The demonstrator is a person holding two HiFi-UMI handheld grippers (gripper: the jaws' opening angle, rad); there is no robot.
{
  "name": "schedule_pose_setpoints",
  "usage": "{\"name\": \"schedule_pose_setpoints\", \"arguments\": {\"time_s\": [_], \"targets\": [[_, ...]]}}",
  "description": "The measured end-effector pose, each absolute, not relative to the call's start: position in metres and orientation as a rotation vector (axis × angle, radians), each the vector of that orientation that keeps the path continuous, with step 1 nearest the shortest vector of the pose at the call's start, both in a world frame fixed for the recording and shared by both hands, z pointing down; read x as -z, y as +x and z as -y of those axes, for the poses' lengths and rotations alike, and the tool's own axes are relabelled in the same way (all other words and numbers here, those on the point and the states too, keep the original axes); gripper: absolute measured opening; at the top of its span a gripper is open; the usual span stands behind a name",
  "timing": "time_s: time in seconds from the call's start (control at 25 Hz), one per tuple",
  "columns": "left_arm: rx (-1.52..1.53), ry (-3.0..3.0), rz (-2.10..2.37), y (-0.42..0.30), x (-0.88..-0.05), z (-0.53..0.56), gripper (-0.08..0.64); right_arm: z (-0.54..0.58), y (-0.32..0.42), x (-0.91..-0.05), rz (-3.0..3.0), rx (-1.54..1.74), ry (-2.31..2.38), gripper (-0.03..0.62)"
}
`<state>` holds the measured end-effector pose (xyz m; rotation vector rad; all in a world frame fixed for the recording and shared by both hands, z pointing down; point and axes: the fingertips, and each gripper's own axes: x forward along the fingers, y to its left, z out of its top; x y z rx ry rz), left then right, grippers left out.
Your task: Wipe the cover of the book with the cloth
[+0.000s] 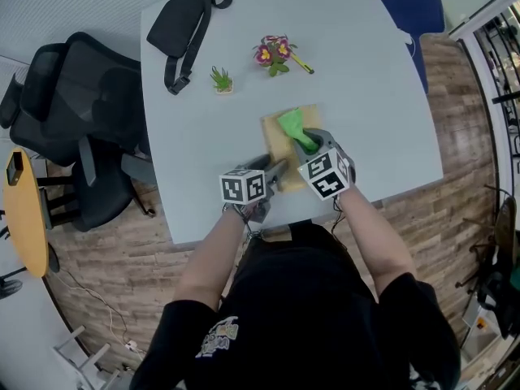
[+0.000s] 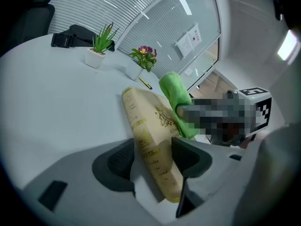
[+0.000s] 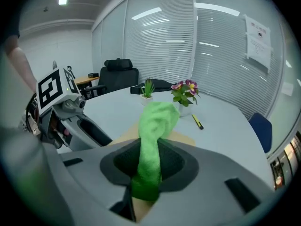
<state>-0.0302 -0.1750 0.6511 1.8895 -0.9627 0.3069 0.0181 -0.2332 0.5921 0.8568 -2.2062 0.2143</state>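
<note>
A tan book (image 1: 282,134) with gold print lies on the grey table, near its front edge. My left gripper (image 1: 276,169) is shut on the book's (image 2: 150,135) spine edge, the near end between its jaws. My right gripper (image 1: 307,146) is shut on a green cloth (image 1: 292,126), which sticks out forward over the book's cover. In the right gripper view the cloth (image 3: 153,147) runs up between the jaws, with the book (image 3: 181,138) showing beneath. The left gripper view shows the cloth (image 2: 176,98) resting against the cover's far side.
A small potted green plant (image 1: 221,80), a pot of pink flowers (image 1: 274,53) and a yellow pen (image 1: 302,63) stand beyond the book. A black bag (image 1: 180,24) lies at the table's far left. A black office chair (image 1: 77,112) stands left of the table.
</note>
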Motion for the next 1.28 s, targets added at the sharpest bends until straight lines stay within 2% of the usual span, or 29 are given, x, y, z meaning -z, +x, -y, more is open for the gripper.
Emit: {"name": "schedule_pose_setpoints", "arguments": {"time_s": [0.52,1.28], "targets": [[-0.302,1.898,0.969,-0.03,-0.65,0.176,0.249,0.216,-0.046,-0.616,2.212,-0.112,0.463,0.1],[-0.299,1.902,0.976,-0.031,-0.649,0.175,0.25,0.236,-0.003,-0.611,2.243,-0.204,0.72,0.1]]}}
